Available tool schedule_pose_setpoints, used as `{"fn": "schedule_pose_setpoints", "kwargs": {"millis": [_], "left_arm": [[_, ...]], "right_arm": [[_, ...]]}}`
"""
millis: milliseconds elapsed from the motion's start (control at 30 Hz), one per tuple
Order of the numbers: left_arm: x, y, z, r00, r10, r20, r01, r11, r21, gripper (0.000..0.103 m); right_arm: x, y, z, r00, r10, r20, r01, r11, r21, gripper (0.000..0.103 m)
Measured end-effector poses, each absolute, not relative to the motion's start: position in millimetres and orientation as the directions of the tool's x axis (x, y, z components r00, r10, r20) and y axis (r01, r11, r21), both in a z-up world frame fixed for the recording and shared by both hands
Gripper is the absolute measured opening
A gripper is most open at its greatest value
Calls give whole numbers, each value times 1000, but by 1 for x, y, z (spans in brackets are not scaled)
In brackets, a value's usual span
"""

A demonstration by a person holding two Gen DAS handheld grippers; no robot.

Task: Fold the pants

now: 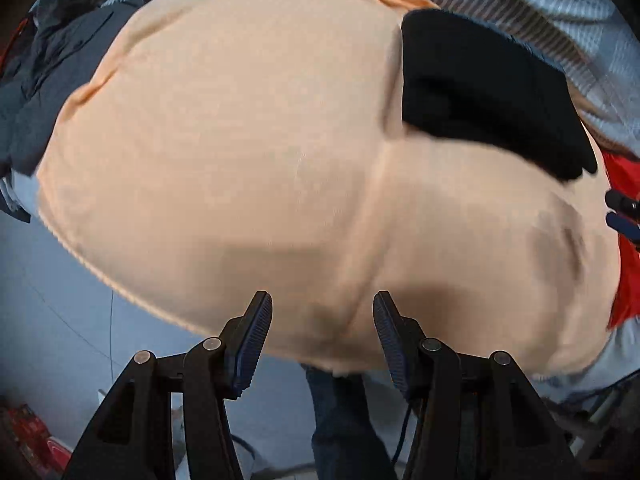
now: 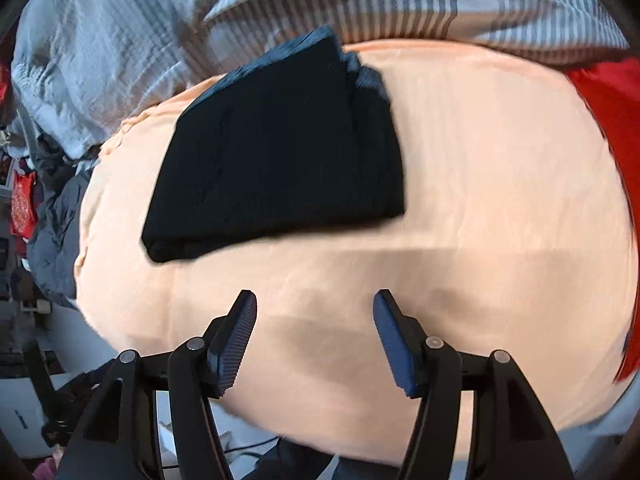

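The black pants [image 2: 276, 148] lie folded into a compact rectangle on a peach sheet [image 2: 480, 184]. In the left wrist view the folded pants [image 1: 480, 92] sit at the upper right of that sheet [image 1: 240, 140]. My right gripper [image 2: 315, 300] hangs open above the sheet, below the pants and apart from them, with nothing between its fingers. My left gripper [image 1: 323, 304] also stands open over bare peach fabric, well to the lower left of the pants, holding nothing.
A grey striped duvet [image 2: 120, 40] lies bunched behind the sheet. Red fabric [image 2: 608, 128] borders the sheet's right side. Dark clothing [image 1: 52, 80] is piled at the sheet's left. A person's dark trouser leg [image 1: 340, 420] and pale floor [image 1: 60, 300] show below the bed edge.
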State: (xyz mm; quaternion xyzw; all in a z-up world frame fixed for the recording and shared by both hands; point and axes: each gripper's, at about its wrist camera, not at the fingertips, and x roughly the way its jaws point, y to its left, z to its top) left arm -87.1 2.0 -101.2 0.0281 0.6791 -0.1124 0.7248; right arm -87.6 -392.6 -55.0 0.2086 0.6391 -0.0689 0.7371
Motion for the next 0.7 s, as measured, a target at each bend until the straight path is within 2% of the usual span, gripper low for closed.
{"fn": "schedule_pose_setpoints", "kwargs": {"millis": [133, 300, 700], "left_arm": [[-110, 21, -106, 21, -111, -994, 236, 966, -103, 54], [-124, 48, -111, -10, -128, -992, 193, 973, -127, 54], [-100, 57, -97, 46, -167, -985, 196, 968, -155, 54]], "right_arm": [[-101, -364, -54, 152, 179, -972, 356, 908, 222, 65], [-109, -337, -51, 142, 189, -972, 353, 908, 228, 65], [-108, -313, -48, 161, 200, -966, 356, 902, 246, 68]]}}
